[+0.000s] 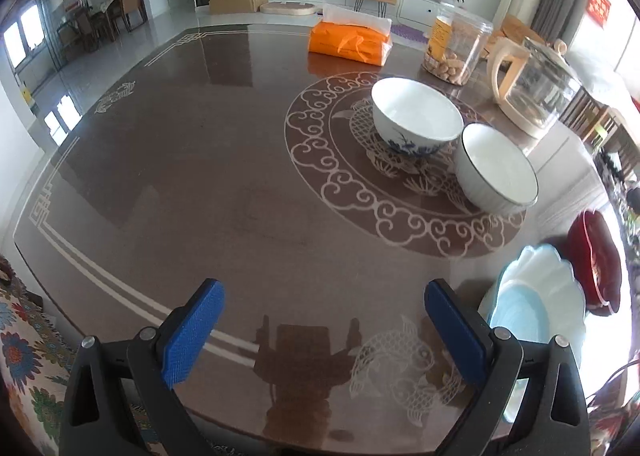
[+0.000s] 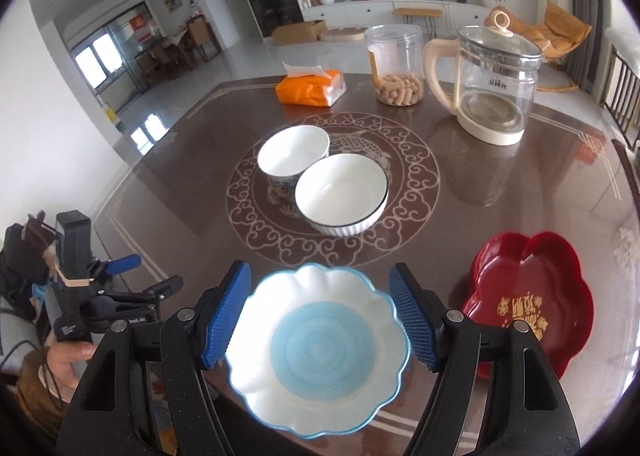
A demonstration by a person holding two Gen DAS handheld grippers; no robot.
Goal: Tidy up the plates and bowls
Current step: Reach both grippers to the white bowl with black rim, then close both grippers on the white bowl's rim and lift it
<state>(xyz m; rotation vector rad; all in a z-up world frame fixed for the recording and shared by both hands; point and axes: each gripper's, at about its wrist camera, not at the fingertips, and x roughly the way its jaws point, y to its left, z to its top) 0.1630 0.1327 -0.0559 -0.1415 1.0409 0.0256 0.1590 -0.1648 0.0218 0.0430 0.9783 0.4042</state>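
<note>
A scalloped white plate with a blue centre (image 2: 320, 340) lies at the table's near edge, between the open fingers of my right gripper (image 2: 320, 320), which hovers over it. A red flower-shaped plate (image 2: 528, 308) lies to its right. A white bowl with blue flowers (image 2: 294, 153) and a ribbed white bowl with a dark rim (image 2: 342, 191) stand touching in the table's middle. My left gripper (image 1: 324, 336) is open and empty above the near table edge, left of the blue plate (image 1: 532, 304). The bowls (image 1: 416, 115) and the red plate (image 1: 596, 264) show there too.
A brown patterned table (image 1: 200, 175) holds an orange tissue pack (image 2: 310, 85), a clear jar of snacks (image 2: 396, 63) and a glass kettle (image 2: 492, 83) at the far side. A chair with floral fabric (image 1: 24, 356) stands at the near left.
</note>
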